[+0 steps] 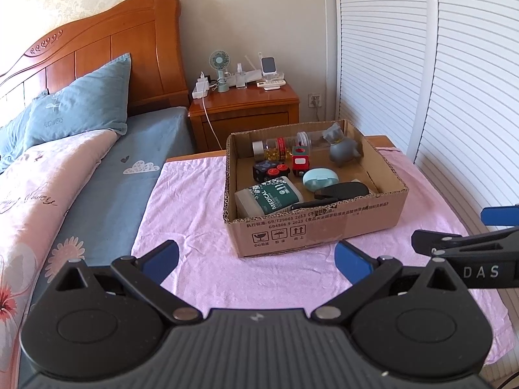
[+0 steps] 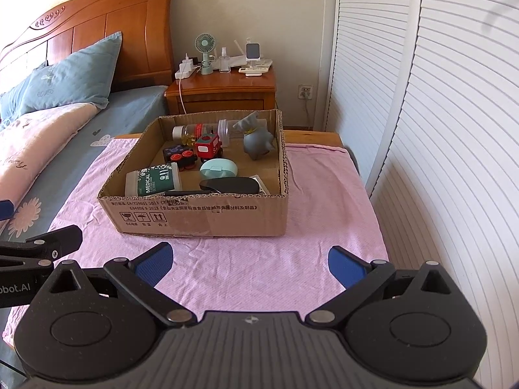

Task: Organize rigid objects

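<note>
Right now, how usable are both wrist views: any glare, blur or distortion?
Left wrist: sharp, daylit; fisheye bows the louvred doors. Right wrist: sharp too, doors bright and strongly curved, dark corners; cardboard box print legible.

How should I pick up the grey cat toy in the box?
Grip the grey rubber cat figure across its round body, coming down from above. It stands upright near the cardboard box's far right corner, so the walls block the sides but probably not the top.

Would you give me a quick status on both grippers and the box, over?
Left gripper open, empty; right gripper open, empty. Cardboard box on pink cloth, holding several small items. Nothing between grippers and box.
</note>
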{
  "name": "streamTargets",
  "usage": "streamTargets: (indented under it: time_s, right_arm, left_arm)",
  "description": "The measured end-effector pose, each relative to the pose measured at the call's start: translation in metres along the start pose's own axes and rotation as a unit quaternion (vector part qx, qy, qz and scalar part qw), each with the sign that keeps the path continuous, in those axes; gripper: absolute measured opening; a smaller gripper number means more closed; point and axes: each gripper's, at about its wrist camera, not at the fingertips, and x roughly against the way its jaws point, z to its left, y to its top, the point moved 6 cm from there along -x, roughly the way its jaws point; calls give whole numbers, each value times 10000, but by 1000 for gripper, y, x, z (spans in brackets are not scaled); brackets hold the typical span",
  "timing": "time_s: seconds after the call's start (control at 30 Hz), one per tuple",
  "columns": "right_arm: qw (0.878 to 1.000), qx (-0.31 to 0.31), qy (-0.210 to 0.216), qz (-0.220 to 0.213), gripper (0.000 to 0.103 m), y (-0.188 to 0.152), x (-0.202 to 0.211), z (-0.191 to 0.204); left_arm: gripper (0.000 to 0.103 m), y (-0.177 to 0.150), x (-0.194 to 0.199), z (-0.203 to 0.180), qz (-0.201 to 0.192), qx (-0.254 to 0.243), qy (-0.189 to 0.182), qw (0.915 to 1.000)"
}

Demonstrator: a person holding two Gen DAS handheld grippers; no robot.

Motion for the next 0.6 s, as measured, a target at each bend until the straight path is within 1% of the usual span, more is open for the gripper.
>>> streamTargets:
  time_s: [0.6]
  right_arm:
    - [10000, -5, -16, 6, 103, 1, 0, -1]
  left_arm:
    - [102, -1, 0, -1, 47, -10, -45, 10000]
